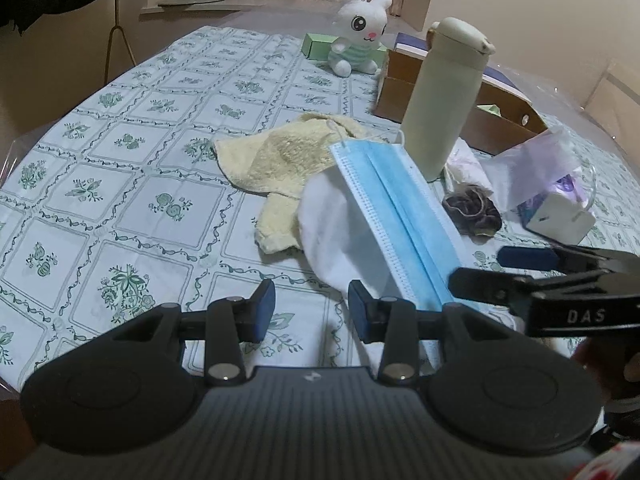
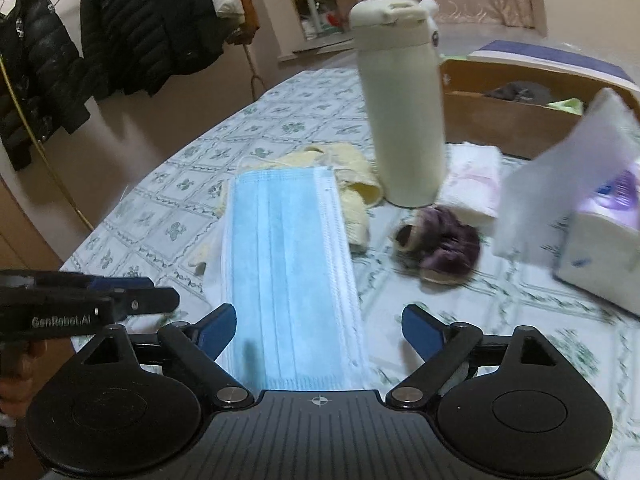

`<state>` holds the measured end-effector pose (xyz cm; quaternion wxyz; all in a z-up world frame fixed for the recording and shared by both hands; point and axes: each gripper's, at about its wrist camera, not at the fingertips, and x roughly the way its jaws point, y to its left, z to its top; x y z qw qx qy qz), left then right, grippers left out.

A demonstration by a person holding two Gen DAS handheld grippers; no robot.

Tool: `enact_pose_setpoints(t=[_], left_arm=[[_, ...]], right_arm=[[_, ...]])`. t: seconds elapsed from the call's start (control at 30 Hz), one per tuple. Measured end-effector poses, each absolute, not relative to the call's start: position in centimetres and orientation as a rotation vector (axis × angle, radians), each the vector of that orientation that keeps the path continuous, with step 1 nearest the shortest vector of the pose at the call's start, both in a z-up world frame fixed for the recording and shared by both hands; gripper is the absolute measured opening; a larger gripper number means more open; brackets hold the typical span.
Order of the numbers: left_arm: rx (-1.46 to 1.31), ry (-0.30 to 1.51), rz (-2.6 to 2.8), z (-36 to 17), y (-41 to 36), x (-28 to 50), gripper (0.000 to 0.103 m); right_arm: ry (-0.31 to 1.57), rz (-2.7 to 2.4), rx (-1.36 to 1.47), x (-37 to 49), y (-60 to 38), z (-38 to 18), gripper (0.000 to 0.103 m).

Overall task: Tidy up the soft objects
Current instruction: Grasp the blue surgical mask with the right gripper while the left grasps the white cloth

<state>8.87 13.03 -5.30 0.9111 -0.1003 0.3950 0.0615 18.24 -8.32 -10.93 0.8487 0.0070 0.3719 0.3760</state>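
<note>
From the left wrist, a pale blue pleated face mask (image 1: 394,216) with white edges lies slanted over a white cloth (image 1: 340,236) and a yellow towel (image 1: 272,160) on the flowered tablecloth (image 1: 120,184). The left gripper (image 1: 312,310) stands partly spread, holding nothing.

From the right wrist, the mask (image 2: 288,264) lies lengthwise between the wide-spread jaws of the right gripper (image 2: 318,326), unpinched, near a cream bottle (image 2: 404,100).

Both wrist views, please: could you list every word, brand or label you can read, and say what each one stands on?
"DAS": on the right gripper, remainder cut off by the frame edge.
"GenRobot.AI": on the left gripper.
Small print on the white tissue pack: too small to read.
Purple print on the tissue pack: blurred, unreadable.
</note>
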Motion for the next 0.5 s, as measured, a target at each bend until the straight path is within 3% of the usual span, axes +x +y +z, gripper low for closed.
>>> enact_pose_setpoints(t=[0.4, 0.47, 0.5], left_arm=[[-0.220, 0.832, 0.145, -6.2, 14.1, 9.5, 0.037], [-0.218, 0.829, 0.143, -6.1, 14.1, 9.5, 0.037], [-0.216, 0.825, 0.141, -6.1, 14.1, 9.5, 0.037]], right_arm=[[0.715, 0.838, -0.152, 18.4, -3.6, -12.4, 0.089], [0.685, 0.827, -0.191, 18.0, -3.6, -12.5, 0.065], [0.676, 0.826, -0.204, 17.8, -3.7, -12.4, 0.060]])
